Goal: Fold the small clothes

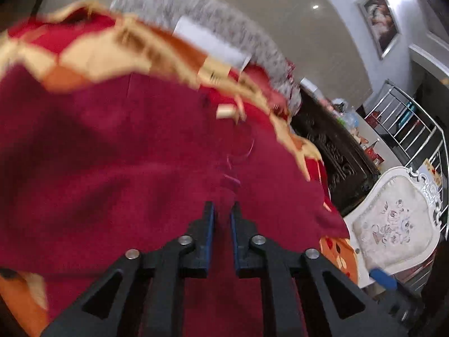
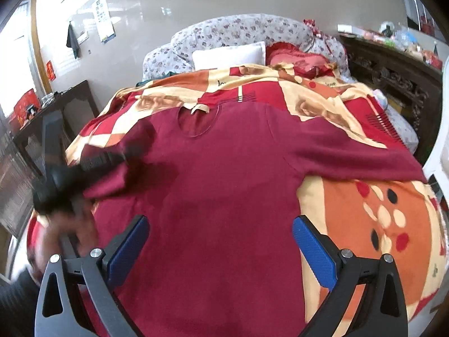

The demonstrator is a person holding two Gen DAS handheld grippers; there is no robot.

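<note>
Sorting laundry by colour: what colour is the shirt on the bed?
Dark red shirt, clearest in the right wrist view.

Before me a patterned blanket (image 2: 364, 210) of red, orange and cream covers the bed; at its far end I see a white pillow (image 2: 228, 53) against a flowered grey quilt (image 2: 238, 29), with a red cushion (image 2: 291, 53) just beside the pillow. A dark carved cabinet (image 2: 393, 75) stands along the right; a white upholstered chair (image 1: 393, 221) sits near it; framed pictures (image 1: 380, 19) hang on the wall.
</note>
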